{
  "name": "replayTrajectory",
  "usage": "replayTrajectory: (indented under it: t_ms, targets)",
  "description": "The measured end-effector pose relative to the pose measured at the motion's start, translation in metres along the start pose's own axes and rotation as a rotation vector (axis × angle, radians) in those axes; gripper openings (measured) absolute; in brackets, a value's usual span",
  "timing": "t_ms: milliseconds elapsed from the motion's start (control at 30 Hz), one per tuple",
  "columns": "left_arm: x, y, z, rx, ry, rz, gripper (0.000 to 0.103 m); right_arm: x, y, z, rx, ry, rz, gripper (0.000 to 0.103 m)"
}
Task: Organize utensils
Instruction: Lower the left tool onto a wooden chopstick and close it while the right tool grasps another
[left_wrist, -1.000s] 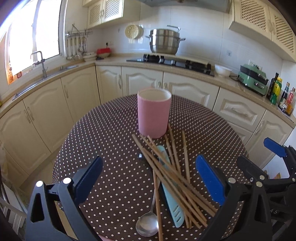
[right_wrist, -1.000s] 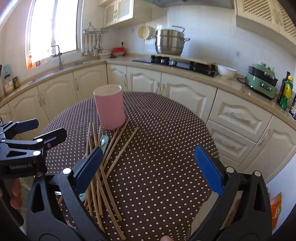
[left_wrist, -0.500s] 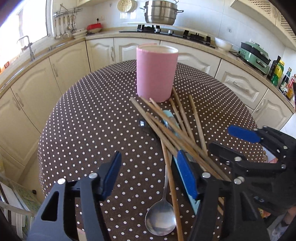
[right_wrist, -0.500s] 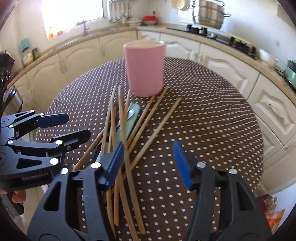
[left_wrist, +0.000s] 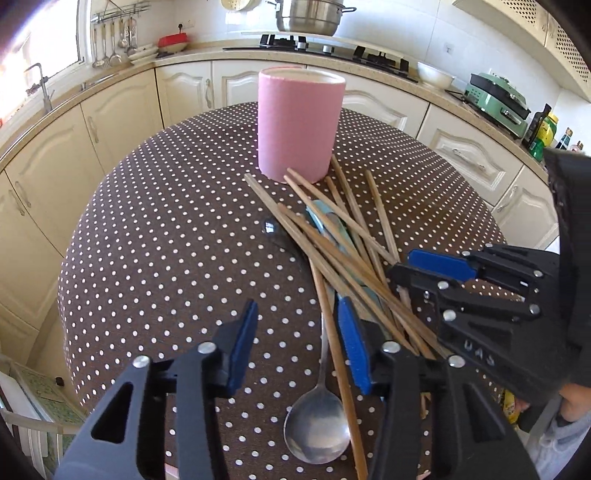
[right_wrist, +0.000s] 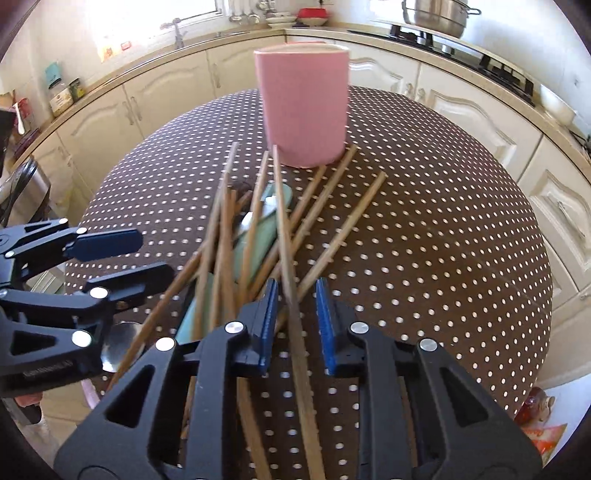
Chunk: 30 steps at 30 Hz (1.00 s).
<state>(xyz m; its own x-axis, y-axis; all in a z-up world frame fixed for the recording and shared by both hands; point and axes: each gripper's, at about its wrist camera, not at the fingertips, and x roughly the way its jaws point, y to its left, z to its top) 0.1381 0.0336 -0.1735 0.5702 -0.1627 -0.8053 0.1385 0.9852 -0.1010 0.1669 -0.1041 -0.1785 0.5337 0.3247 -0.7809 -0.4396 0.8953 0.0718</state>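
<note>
Both grippers have dropped toward the pile. My right gripper (right_wrist: 294, 321) is closing, one chopstick (right_wrist: 286, 258) between its jaws, untouched. My left gripper (left_wrist: 295, 343) is closing around the spoon (left_wrist: 318, 424) handle, not yet gripping. Beyond stands the pink cup (left_wrist: 300, 125).

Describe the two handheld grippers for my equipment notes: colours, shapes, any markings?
Both match: the left gripper and right gripper are black plastic clamp-style frames with triangular cut-outs, silver round rivets at the joints, and flat blue pads on the fingers. Seen from the other camera, the left gripper's side carries small white lettering, too blurred to read.
</note>
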Motion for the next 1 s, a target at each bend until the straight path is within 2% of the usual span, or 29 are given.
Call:
replayTrajectory:
  t_ms: [167, 333, 400, 667, 767, 1000]
  targets:
    - [0.005, -0.002, -0.001, 0.016, 0.022, -0.012, 0.035, -0.001, -0.007, -0.002, 0.015, 0.001, 0.013, 0.022]
    - [0.016, -0.004, 0.004, 0.004, 0.045, -0.029, 0.034, 0.002, -0.009, 0.002, 0.008, 0.014, 0.025, 0.022]
    - [0.021, -0.005, 0.008, 0.003, 0.055, -0.01, 0.03, 0.005, -0.01, 0.005, 0.002, 0.021, 0.021, 0.022]
    - [0.036, -0.002, 0.019, -0.034, 0.098, -0.097, 0.009, 0.013, -0.011, 0.023, -0.017, 0.036, 0.02, 0.022]
    - [0.038, 0.002, 0.021, -0.073, 0.097, -0.114, 0.007, 0.017, -0.015, 0.034, -0.021, 0.048, 0.05, 0.022]
    - [0.026, 0.009, 0.017, -0.13, 0.062, -0.096, 0.005, 0.039, -0.021, 0.06, -0.033, 0.11, 0.102, 0.022]
